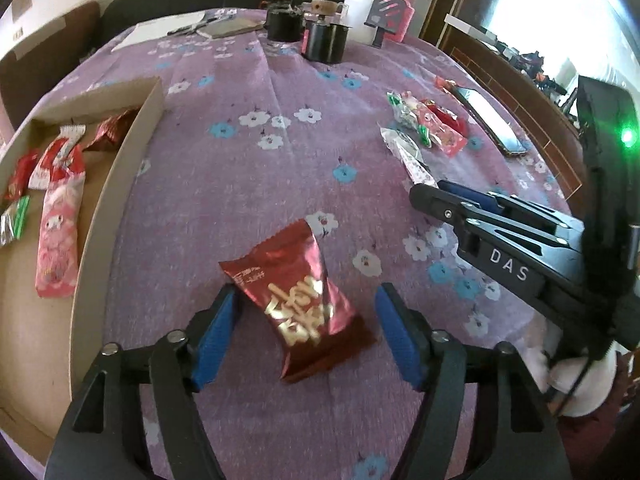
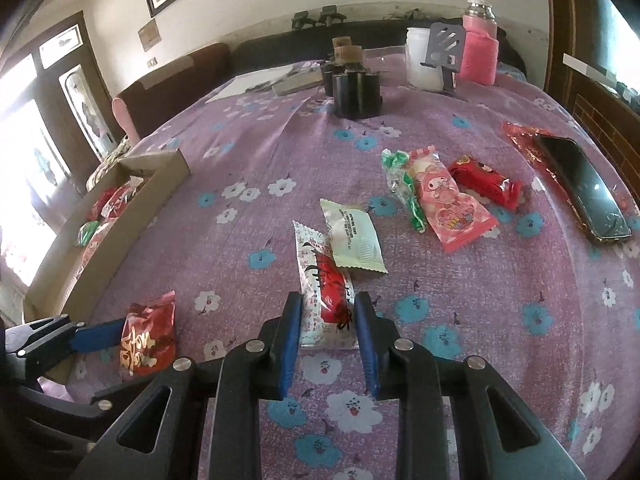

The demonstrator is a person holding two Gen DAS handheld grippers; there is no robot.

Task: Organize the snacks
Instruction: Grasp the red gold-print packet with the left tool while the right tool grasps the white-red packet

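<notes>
A red foil snack with gold lettering lies on the purple flowered cloth. My left gripper stands open around it, its blue pads on either side and a gap on the right. The same snack shows in the right wrist view beside one left finger. My right gripper is shut on a white-and-red snack packet, its pads pressing both long edges near the packet's near end. That right gripper also shows in the left wrist view.
A cardboard box at the left holds several snacks. More packets lie ahead: white, pink, red, green. A phone lies at the right. Dark jars and a pink bottle stand at the back.
</notes>
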